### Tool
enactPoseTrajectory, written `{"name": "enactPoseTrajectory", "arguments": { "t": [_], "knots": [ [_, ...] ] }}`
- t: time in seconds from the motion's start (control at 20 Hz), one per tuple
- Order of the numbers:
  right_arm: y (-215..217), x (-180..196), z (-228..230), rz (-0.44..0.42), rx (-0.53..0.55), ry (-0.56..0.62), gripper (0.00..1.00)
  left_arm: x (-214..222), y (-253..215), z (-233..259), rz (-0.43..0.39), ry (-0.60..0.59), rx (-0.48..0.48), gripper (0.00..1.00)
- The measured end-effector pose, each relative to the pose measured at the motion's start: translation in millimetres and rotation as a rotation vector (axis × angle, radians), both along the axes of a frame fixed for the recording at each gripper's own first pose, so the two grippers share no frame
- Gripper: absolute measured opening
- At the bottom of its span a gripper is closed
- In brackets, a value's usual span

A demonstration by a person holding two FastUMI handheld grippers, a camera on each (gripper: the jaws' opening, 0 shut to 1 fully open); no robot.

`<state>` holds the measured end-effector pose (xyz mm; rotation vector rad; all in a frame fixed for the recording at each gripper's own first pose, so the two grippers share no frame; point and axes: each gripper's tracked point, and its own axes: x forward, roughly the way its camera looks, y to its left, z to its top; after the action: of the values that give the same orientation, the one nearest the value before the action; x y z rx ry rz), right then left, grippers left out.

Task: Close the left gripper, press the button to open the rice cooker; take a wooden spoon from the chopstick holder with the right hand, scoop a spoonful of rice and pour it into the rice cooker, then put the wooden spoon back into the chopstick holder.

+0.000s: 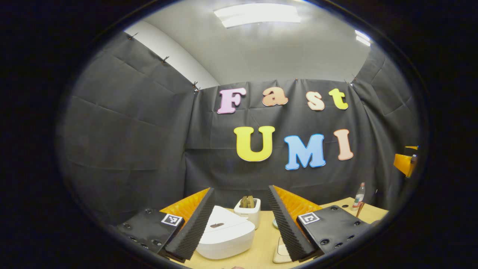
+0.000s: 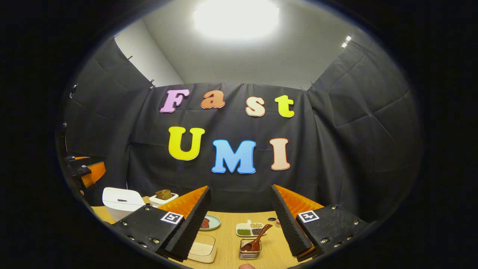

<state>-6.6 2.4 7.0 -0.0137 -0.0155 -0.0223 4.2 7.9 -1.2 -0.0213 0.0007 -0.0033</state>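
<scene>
A: Where's everything?

B: In the left gripper view, the left gripper [image 1: 241, 224] is wide open and holds nothing; the rice cooker [image 1: 224, 233] sits shut at six o'clock between its fingers.

A: And the spoon?

B: In the right gripper view, the right gripper [image 2: 241, 224], likewise open and empty, frames the wooden spoon [image 2: 257, 239] leaning in the chopstick holder [image 2: 249, 251].

A: Handling?

B: Probably light, rigid, smooth. I'd pinch mid-handle.

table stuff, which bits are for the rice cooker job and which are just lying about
For the job:
- rice cooker, lid shut
- wooden spoon in its clear holder
- shallow container of rice

Lying about:
- toaster with bread
- bottle
- small plate
- divided dish of beans
</scene>
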Motion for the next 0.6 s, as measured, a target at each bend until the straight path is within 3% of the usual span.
{"name": "enactPoseTrajectory", "arguments": {
  "t": [0.15, 0.3, 0.5, 0.6],
  "knots": [
    [0, -1, 0, -0.002, -0.004, 0.000, 0.96, 0, 2, 0, -0.007, 0.004, 0.012, 0.94],
    [1, -1, 0, 0.002, -0.020, 0.005, 0.96, -2, 3, -1, -0.016, 0.013, -0.007, 0.99],
    [3, -1, 9, 0.009, -0.022, -0.010, 0.96, -3, 9, 2, -0.034, 0.017, -0.011, 0.97],
    [2, -1, 12, 0.013, -0.038, -0.022, 0.96, -2, 12, 7, -0.049, 0.015, -0.014, 0.86]
  ]
}}
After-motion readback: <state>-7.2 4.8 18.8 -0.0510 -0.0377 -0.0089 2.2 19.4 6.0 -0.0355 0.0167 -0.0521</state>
